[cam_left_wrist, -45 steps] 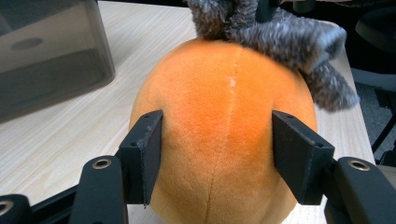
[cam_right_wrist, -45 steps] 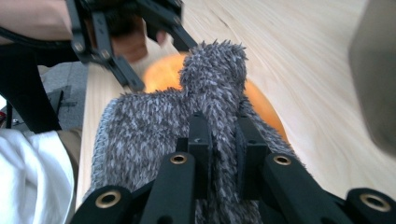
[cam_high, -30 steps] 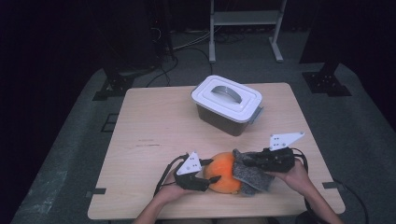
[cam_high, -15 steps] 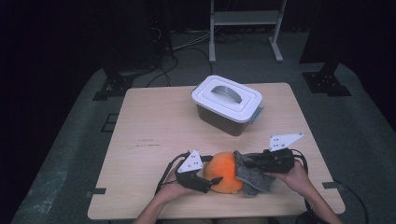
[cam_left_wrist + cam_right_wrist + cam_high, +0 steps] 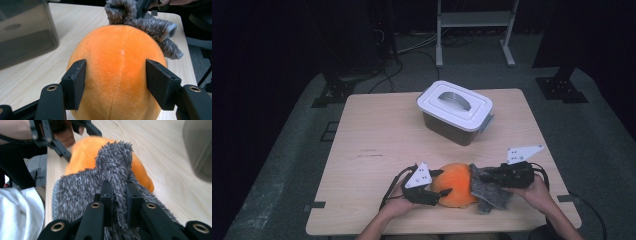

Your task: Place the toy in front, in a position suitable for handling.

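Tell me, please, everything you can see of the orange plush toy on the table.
The orange plush toy is rounded, soft and fuzzy, with a seam down its middle. It lies on the table's near edge. The left gripper's jaws close on its sides. A grey fuzzy cloth, pinched by the right gripper, drapes against its far end.

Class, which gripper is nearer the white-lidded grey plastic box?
Right. The right gripper sits just below the box, pinching grey fuzzy cloth; the left gripper is farther left, clamping the orange plush ball.
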`<action>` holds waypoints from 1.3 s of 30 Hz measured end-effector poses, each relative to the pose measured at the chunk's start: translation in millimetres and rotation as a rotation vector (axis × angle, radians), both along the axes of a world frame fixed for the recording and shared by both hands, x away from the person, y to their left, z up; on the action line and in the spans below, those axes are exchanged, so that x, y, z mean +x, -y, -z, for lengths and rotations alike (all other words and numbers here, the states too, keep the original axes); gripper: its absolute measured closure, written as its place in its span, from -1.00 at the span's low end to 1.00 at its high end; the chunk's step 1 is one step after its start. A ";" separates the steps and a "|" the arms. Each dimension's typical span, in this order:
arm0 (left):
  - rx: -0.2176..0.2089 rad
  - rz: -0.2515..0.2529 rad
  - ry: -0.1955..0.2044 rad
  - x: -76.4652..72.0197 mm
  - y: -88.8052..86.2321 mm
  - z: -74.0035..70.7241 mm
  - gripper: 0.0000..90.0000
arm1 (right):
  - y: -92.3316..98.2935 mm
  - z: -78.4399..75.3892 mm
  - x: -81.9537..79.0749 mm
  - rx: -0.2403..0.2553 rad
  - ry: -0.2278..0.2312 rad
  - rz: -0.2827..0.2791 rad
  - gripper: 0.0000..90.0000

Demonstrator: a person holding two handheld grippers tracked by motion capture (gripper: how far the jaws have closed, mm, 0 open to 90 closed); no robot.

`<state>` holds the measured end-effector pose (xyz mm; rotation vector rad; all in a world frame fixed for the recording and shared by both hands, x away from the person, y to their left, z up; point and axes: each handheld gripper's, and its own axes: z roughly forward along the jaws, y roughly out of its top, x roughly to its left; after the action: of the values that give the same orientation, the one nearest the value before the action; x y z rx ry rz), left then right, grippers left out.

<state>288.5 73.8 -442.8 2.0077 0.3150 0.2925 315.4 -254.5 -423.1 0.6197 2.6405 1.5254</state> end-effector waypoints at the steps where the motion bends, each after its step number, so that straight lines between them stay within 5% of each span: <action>1: 0.002 0.007 0.007 -1.2 1.4 -0.5 -0.23 | -0.5 -2.6 -0.4 0.006 0.006 -0.003 0.75; 7: 0.010 0.023 0.029 -3.6 3.3 -1.4 -0.23 | -23.6 -22.8 5.1 0.043 0.049 -0.056 0.75; 10: 0.006 0.030 0.020 -2.3 0.8 -1.9 -0.32 | -35.9 -18.1 6.5 -0.006 0.053 -0.075 0.75; 15: 0.003 -0.006 -0.061 4.1 2.3 -0.3 -0.75 | -32.5 -10.1 3.6 -0.007 0.042 -0.075 0.75; 17: -0.002 0.004 -0.068 3.3 2.2 0.5 -0.69 | -30.1 -12.1 3.2 -0.023 0.043 -0.067 0.75; 20: 0.024 0.001 -0.016 -1.2 4.7 -1.8 -0.42 | -33.5 -17.8 2.1 -0.046 0.049 -0.076 0.75; 25: 0.030 -0.007 0.015 -4.4 6.7 -3.7 -0.29 | -48.4 -24.8 1.6 -0.021 0.072 -0.106 0.75; 30: -0.018 0.019 -0.030 -1.1 0.8 -3.7 -0.44 | -38.3 -16.4 3.1 -0.024 0.052 -0.086 0.75; 33: -0.009 0.007 -0.054 1.5 1.6 -1.9 -0.61 | -28.1 -14.1 2.9 -0.014 0.045 -0.060 0.75; 39: -0.006 -0.010 -0.027 -0.8 3.8 -2.2 -0.29 | -27.9 -19.7 3.5 -0.026 0.056 -0.055 0.75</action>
<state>287.6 70.0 -440.6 2.0057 0.3421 0.2706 318.9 -226.6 -403.4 0.4997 2.6523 1.4958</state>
